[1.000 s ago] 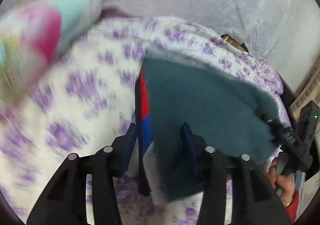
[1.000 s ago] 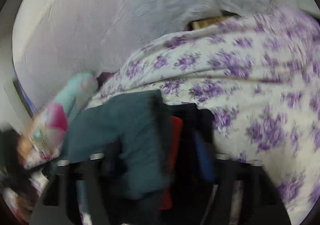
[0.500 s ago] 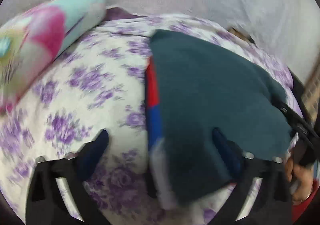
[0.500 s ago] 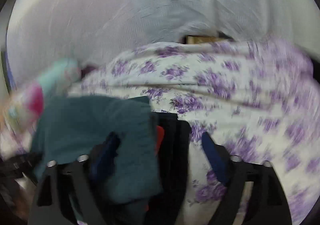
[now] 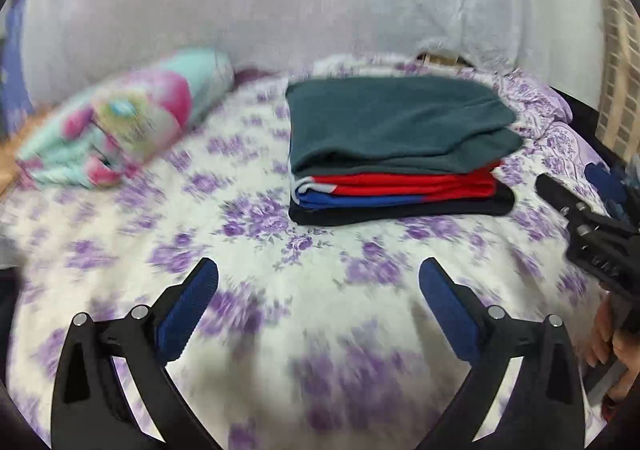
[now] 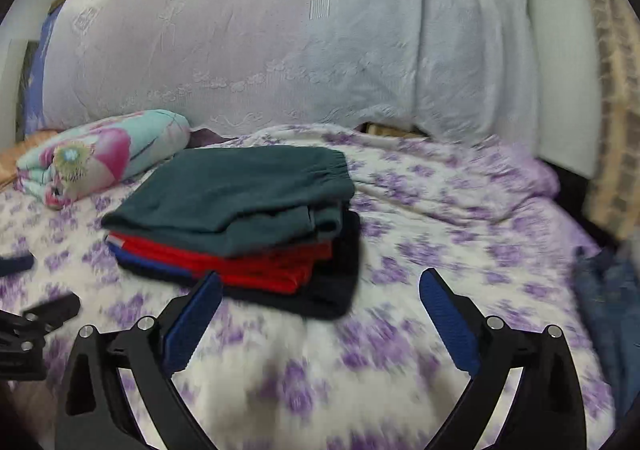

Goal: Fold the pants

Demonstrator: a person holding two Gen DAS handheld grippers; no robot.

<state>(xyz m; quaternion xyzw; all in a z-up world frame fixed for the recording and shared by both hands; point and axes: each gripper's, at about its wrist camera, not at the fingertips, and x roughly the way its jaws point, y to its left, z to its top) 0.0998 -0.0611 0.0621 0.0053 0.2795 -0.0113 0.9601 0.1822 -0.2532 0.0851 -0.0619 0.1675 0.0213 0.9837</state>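
Observation:
The folded teal pants (image 5: 396, 122) lie on top of a stack of folded clothes, over a red layer (image 5: 412, 184), a blue one and a black one, on the bed's purple-flowered sheet (image 5: 280, 290). My left gripper (image 5: 318, 264) stands open in front of the stack, apart from it, with only sheet between its fingers. In the right wrist view the same teal pants (image 6: 236, 186) sit left of centre. My right gripper (image 6: 320, 274) is near the stack's front corner, its jaws opening wide with nothing held between them.
A colourful rolled pillow (image 5: 132, 126) lies left of the stack. A white embroidered cover (image 6: 280, 50) rises behind the bed. Dark blue cloth (image 6: 604, 290) lies at the bed's right edge. A hand (image 5: 612, 346) holds the other gripper at the left wrist view's right edge.
Both grippers opened and let go of the teal pants, then drew back from the stack. The pants now rest flat on top of the pile.

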